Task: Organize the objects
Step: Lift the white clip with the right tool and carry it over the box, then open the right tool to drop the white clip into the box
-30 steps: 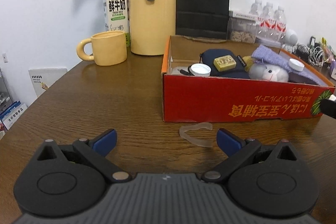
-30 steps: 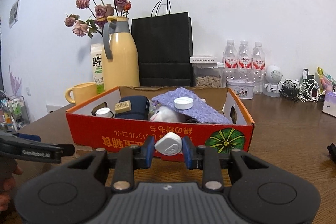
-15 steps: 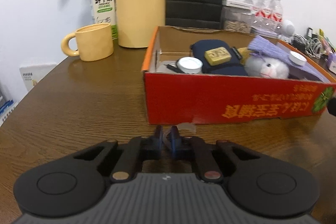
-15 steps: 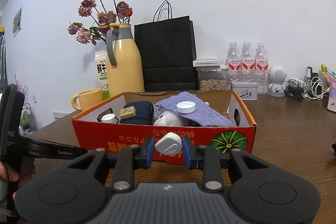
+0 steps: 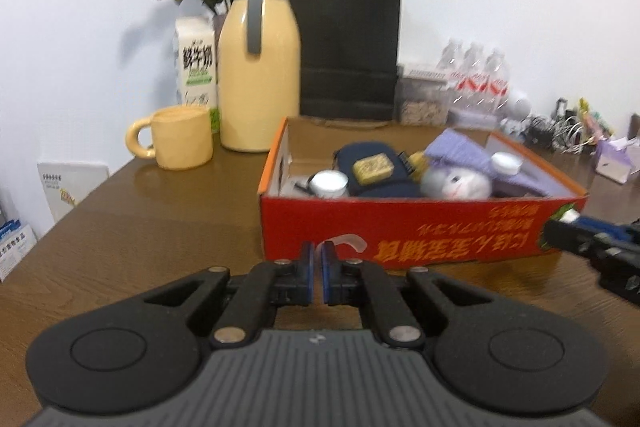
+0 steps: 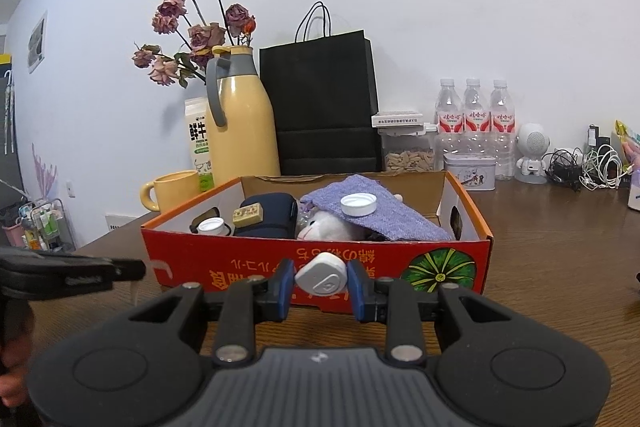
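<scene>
The translucent curved strip is sitting clamped at one end in the left tool, just in front of the red box. The right tool is gripping a white pod before that same wall. I'd be lifting both above the rim before releasing, keeping the thin strip from slipping or snagging cardboard.

Left claw and right claw both clamped, level.

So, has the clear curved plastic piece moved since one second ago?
Yes. The clear plastic piece, then flat on the table, is now lifted in the left gripper against the red box.
</scene>
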